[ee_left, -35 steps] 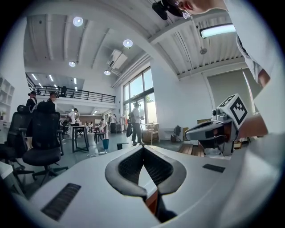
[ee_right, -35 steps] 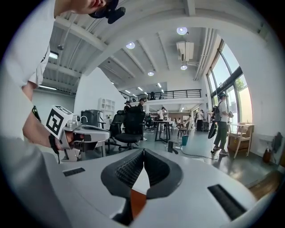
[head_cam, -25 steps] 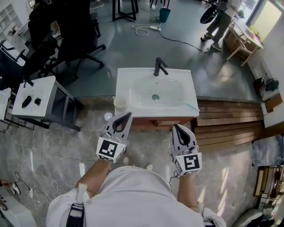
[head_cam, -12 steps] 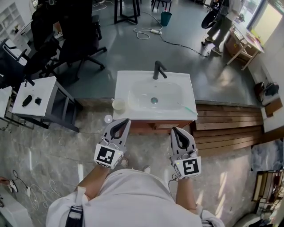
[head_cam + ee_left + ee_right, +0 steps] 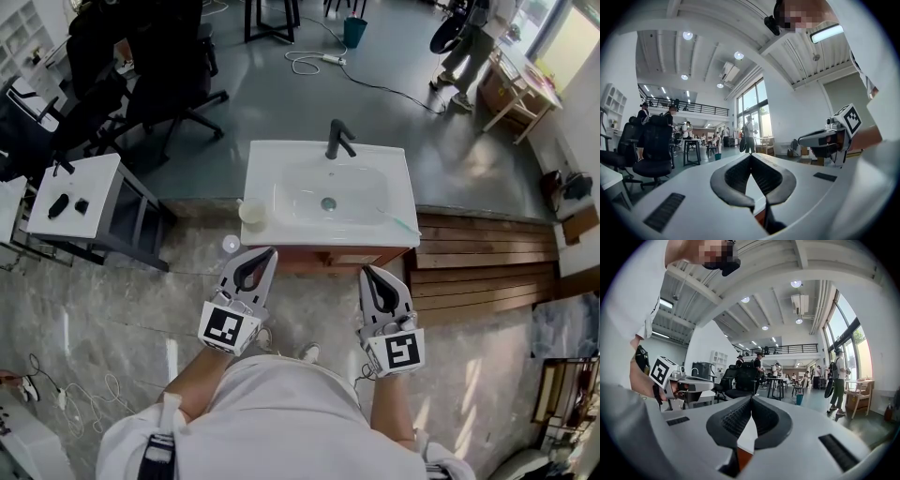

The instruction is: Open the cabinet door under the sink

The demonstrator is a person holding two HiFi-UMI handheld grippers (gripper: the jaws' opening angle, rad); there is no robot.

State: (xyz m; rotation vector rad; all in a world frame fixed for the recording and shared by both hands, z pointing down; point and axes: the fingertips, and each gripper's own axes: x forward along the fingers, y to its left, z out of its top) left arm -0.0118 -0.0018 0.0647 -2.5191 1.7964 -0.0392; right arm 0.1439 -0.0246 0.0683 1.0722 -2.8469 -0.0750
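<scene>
A white sink (image 5: 281,164) with a black faucet (image 5: 337,139) tops a brown wooden cabinet (image 5: 323,261), whose front shows only as a thin strip below the sink's near edge. My left gripper (image 5: 270,251) is shut and empty, its tips just short of the cabinet's left part. My right gripper (image 5: 367,270) is also shut and empty, near the cabinet's right part. In the left gripper view the left gripper (image 5: 751,155) has its pads together, with the right gripper (image 5: 825,138) beside it. The right gripper view shows the right gripper (image 5: 751,398) shut and the left gripper (image 5: 689,383) alongside.
A pale cup (image 5: 251,214) stands on the sink's front left corner, and a thin green-tipped stick (image 5: 401,223) lies at its right. Wooden steps (image 5: 487,258) run to the right. A white side table (image 5: 75,197) and a black office chair (image 5: 159,84) are at the left.
</scene>
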